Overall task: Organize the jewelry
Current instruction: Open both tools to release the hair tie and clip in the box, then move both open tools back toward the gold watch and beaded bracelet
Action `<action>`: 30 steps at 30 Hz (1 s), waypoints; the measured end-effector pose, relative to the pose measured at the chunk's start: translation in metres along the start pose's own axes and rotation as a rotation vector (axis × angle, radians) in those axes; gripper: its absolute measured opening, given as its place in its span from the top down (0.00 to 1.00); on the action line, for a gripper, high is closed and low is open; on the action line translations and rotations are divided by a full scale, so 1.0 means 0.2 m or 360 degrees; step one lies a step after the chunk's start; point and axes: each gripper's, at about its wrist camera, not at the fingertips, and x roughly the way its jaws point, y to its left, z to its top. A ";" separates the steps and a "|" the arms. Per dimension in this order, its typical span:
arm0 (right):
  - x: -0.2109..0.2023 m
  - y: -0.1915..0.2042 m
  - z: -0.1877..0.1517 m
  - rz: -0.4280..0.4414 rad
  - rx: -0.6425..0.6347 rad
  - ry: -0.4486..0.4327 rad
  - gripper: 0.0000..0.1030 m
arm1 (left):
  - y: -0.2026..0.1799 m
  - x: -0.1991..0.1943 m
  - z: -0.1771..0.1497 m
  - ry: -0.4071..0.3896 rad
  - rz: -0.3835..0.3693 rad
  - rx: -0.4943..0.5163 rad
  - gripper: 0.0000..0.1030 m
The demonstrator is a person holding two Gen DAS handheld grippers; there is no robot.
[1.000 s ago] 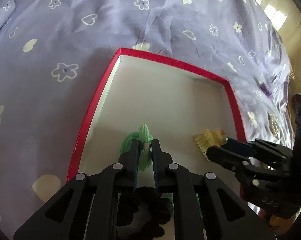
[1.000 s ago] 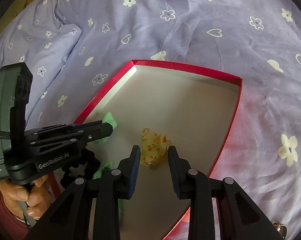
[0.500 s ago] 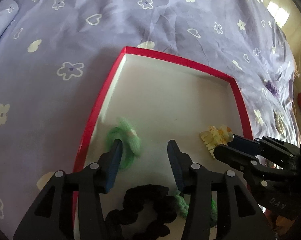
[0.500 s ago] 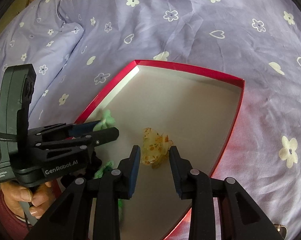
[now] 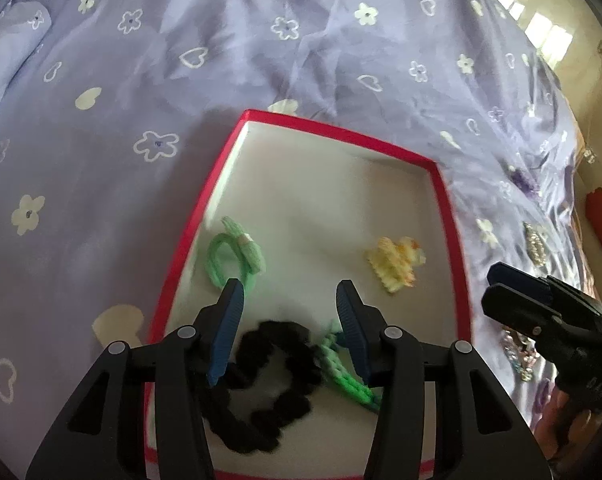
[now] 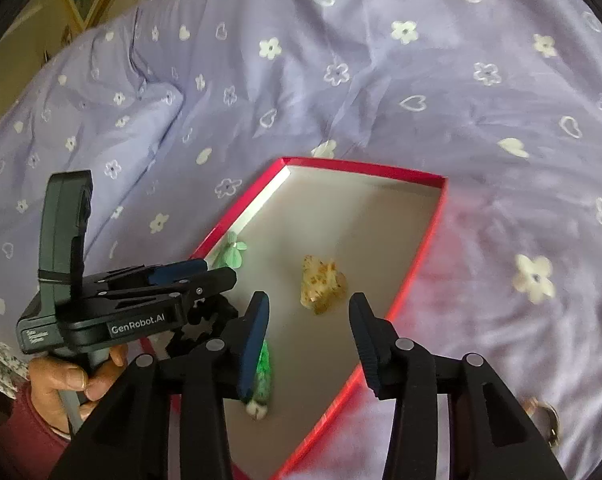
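Observation:
A red-rimmed box (image 5: 205, 208) with a white floor lies on the purple bedspread; it also shows in the right wrist view (image 6: 413, 276). In it lie a light green hair tie (image 5: 237, 256), a yellow claw clip (image 5: 395, 264), a black scrunchie (image 5: 269, 376) and a second green hair tie (image 5: 349, 380). My left gripper (image 5: 291, 320) is open and empty above the box's near part. My right gripper (image 6: 307, 328) is open and empty, just short of the yellow clip (image 6: 321, 282). The right gripper also shows at the box's right edge (image 5: 517, 292).
The purple flowered bedspread (image 5: 261, 40) surrounds the box. Sparkly jewelry pieces lie on it to the right of the box (image 5: 535, 244) and lower down (image 5: 517, 352). A ring-like piece (image 6: 545, 412) lies at the right. A pillow (image 6: 81, 120) lies at the far left.
My left gripper opened, let the light green hair tie drop at the box's left side, and pulled back. My right gripper widened and drew back from the yellow clip.

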 end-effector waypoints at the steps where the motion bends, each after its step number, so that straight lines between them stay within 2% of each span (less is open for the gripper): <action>1: -0.03 -0.01 -0.01 -0.0005 0.0011 -0.0011 0.56 | -0.02 -0.02 -0.01 -0.0007 -0.0009 0.0004 0.54; 13: -0.34 -0.24 -0.23 -0.0091 0.0195 -0.0094 0.51 | -0.33 -0.16 -0.13 -0.0030 -0.0131 0.0104 0.49; 21: -0.53 -0.44 -0.41 -0.0179 0.0359 -0.0146 0.49 | -0.57 -0.14 -0.24 0.0040 -0.0221 0.0191 0.48; 30: -0.75 -0.68 -0.60 -0.0314 0.0537 -0.0223 0.49 | -0.79 -0.10 -0.31 0.0102 -0.0266 0.0322 0.47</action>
